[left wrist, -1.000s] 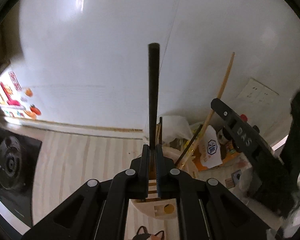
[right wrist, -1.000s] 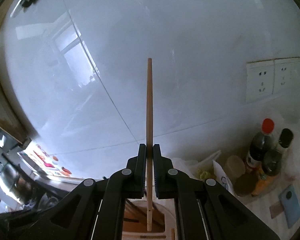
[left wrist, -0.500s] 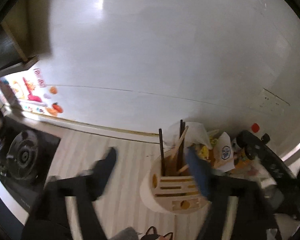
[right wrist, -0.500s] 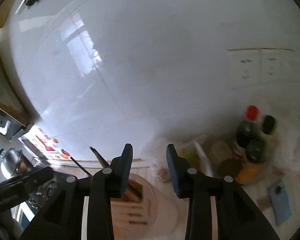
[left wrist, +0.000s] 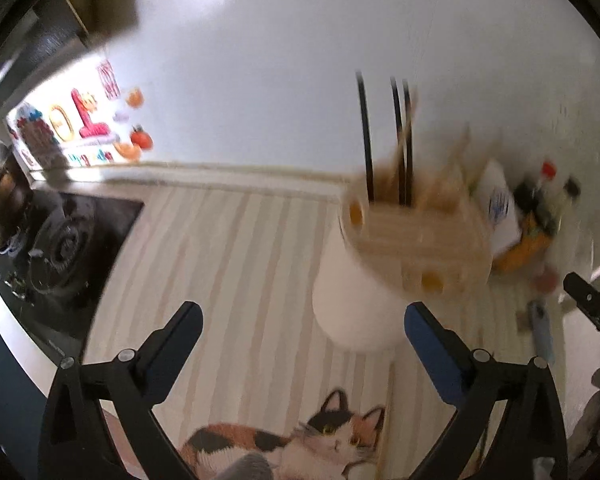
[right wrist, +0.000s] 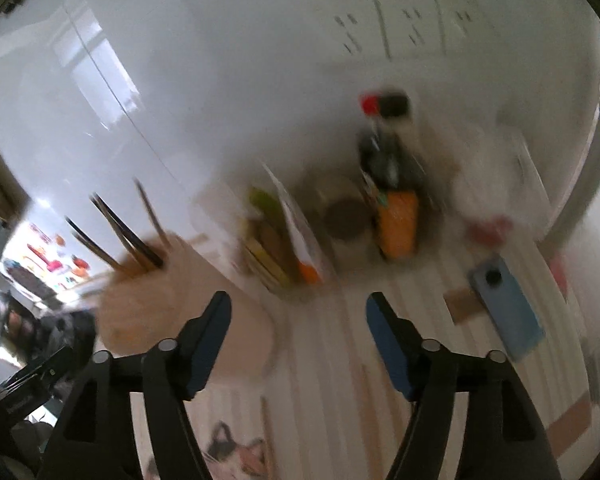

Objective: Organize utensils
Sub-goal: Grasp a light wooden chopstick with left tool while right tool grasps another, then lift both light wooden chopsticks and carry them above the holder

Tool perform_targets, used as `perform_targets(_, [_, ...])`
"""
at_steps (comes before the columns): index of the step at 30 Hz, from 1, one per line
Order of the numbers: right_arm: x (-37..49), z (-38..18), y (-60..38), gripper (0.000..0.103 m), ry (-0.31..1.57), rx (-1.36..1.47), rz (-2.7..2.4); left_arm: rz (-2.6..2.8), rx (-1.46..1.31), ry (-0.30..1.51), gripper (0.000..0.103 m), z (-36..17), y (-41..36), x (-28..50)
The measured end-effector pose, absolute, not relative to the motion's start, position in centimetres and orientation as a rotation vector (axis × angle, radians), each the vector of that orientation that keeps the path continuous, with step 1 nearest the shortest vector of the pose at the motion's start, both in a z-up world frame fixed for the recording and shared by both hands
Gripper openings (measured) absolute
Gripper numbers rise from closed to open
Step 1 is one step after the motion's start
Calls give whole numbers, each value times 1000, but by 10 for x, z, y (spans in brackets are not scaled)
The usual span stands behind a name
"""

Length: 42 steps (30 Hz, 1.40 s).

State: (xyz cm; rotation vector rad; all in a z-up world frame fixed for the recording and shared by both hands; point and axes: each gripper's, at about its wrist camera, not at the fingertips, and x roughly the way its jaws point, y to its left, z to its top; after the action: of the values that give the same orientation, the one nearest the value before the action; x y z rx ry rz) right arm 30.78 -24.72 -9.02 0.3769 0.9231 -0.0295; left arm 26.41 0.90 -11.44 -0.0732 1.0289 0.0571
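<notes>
A white utensil holder with a wooden slotted top [left wrist: 400, 264] stands on the striped counter, right of centre in the left wrist view, blurred. Several black and wooden chopsticks [left wrist: 398, 148] stand upright in it. My left gripper [left wrist: 302, 330] is wide open and empty, a little in front of the holder. In the right wrist view the holder [right wrist: 172, 312] is at the lower left with the chopsticks [right wrist: 128, 236] leaning out of it. My right gripper [right wrist: 298, 312] is wide open and empty, to the holder's right.
A gas hob [left wrist: 60, 240] lies at the left. Sauce bottles [right wrist: 384, 152], an orange packet [right wrist: 398, 224] and paper packs [right wrist: 288, 236] crowd the back wall. A blue phone [right wrist: 508, 304] lies right. A cat-picture mat [left wrist: 300, 440] lies at the front.
Both grippers let go of their chopsticks, which now stand in the holder, opened wide and pulled back and down. Both views are motion-blurred.
</notes>
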Motion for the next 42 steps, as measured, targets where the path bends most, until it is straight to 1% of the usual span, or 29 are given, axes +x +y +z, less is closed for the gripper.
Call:
perform_targets(6, [289,-147,-268,72,1090,347,-79,28,10,1136,103,-174,-26,249])
perform_targets(7, [286,-161,-270,65,1137,364,-61,22,14,1153,103,-183,-32,247])
perform_targets(8, [284,-174,-273,48,1180,394,-40,8,15,1176,103,-197,-39,244])
perform_targets(11, [280,-214,-276,25,1317,449,0,-21,55,1246,102,-230,-57,240])
perform_targets(13, [277,-236,-275,24,1381,422,1,-38,90,1290,101,-251,-71,237])
perform_targets(15, [275,-253,-273,24,1424,396,-5,-52,103,1331,94,-268,-81,234])
perform_targets(16, [275,-260,-271,24,1446,377,-4,-58,98,1357,87,-277,-86,233])
perform_targets(18, [275,-272,-268,24,1476,345,-8,-81,64,1417,85,-291,-91,233])
perform_targets(19, [275,-276,-265,24,1487,326,-7,-94,50,1434,76,-295,-93,232])
perform_targets(20, [275,-280,-264,24,1497,307,-7,-103,52,1448,65,-300,-95,230])
perform_targets(21, [275,-284,-261,24,1507,277,-9,-112,62,1461,62,-304,-99,229])
perform_targets(22, [275,-286,-259,24,1515,256,-9,-120,72,1468,45,-307,-102,227])
perform_targets(24, [272,-293,-254,24,1535,205,-13,-123,98,1443,37,-305,-107,223])
perform_targets(25, [271,-293,-251,24,1525,172,-14,-127,104,1437,25,-305,-108,221])
perform_targets(26, [270,-294,-248,21,1529,144,-16,-124,108,1441,7,-304,-108,220])
perform_targets(27, [269,-294,-244,19,1530,108,-24,-122,109,1450,7,-304,-108,220])
perform_targets(28, [269,-294,-241,12,1532,81,-38,-120,109,1459,5,-305,-105,219])
perform_targets(29, [268,-295,-238,8,1537,58,-50,-112,116,1463,5,-305,-100,219])
perform_targets(33, [261,-296,-223,7,1548,70,-24,-52,138,1478,5,-306,-63,215])
perform_targets(36, [249,-297,-209,7,1581,139,37,-24,116,1507,5,-307,-35,211])
perform_targets(38, [240,-298,-200,7,1596,171,66,-15,97,1517,5,-308,-26,208])
perform_targets(42, [232,-298,-192,7,1596,142,45,-6,77,1514,5,-308,-20,208])
